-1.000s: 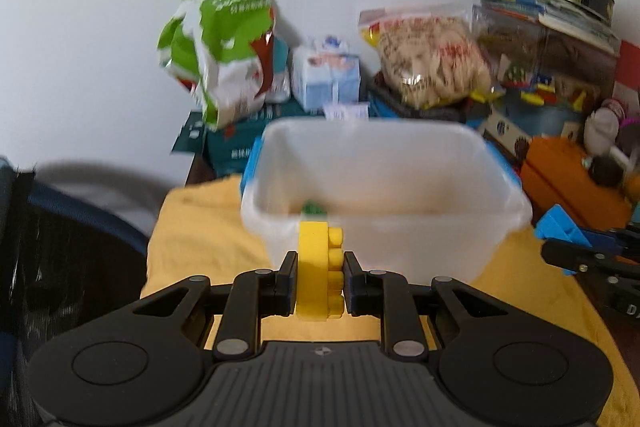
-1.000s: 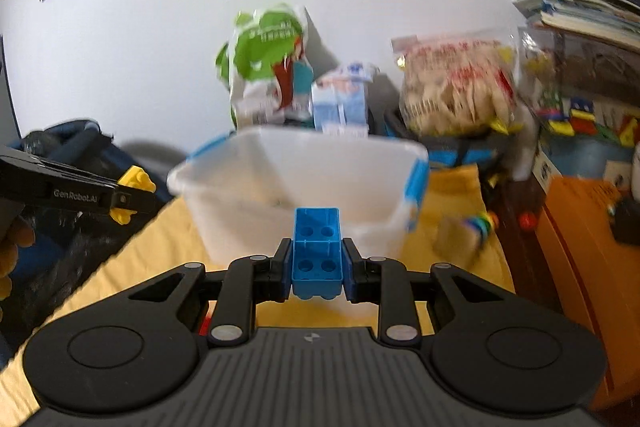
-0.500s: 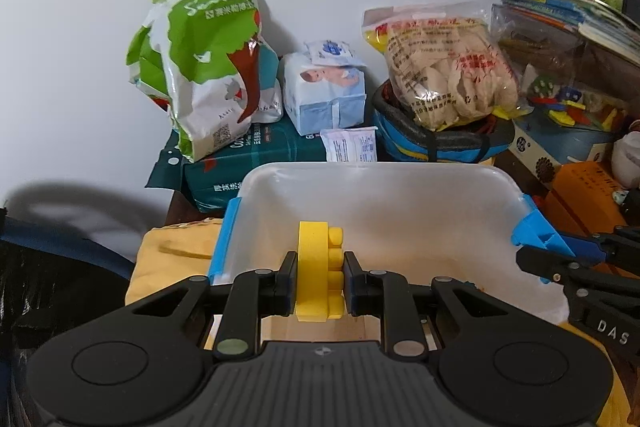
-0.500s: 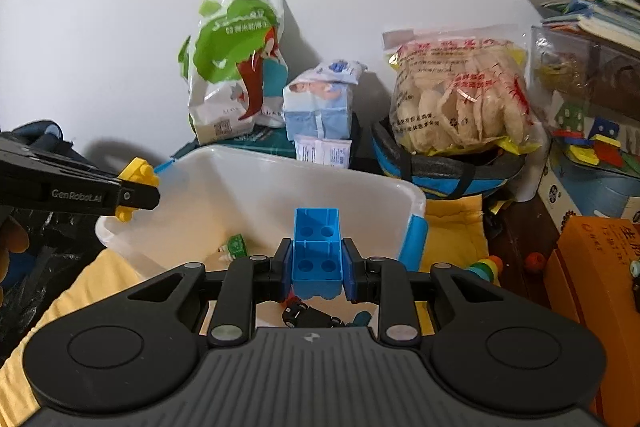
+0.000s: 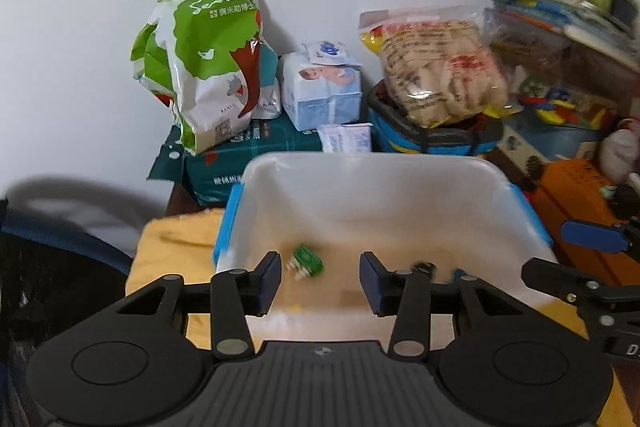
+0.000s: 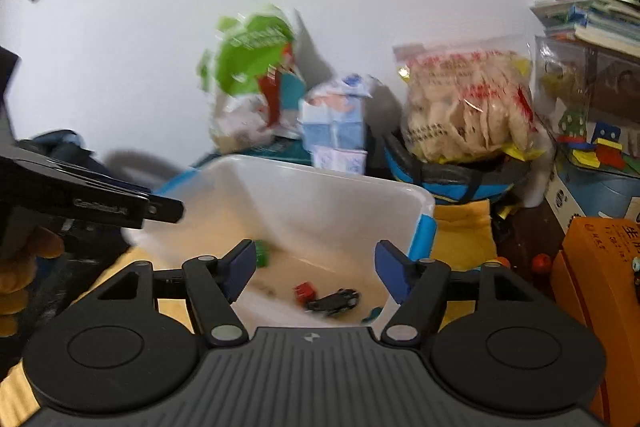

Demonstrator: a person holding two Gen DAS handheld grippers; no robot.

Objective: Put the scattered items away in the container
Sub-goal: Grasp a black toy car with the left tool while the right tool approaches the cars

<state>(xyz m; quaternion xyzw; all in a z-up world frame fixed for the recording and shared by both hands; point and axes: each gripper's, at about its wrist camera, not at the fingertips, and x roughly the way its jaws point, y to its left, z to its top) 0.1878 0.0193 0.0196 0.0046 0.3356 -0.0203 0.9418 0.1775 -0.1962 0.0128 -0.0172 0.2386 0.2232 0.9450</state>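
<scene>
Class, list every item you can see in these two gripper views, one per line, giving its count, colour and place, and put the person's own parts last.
container: one, translucent white with blue clips, on the yellow cloth
green toy: one, green and white, inside the container
red toy: one, red, inside the container
black toy: one, black, inside the container beside the red toy
yellow cloth: one, yellow, under the container
green bag: one, green and white, behind the container, against the wall
tissue pack: one, pale blue, beside the green bag
snack bag: one, clear, pale contents, right of the tissue pack
orange box: one, orange, far right
left gripper: one, black, open above the container
right gripper: one, black, open above the container
</scene>
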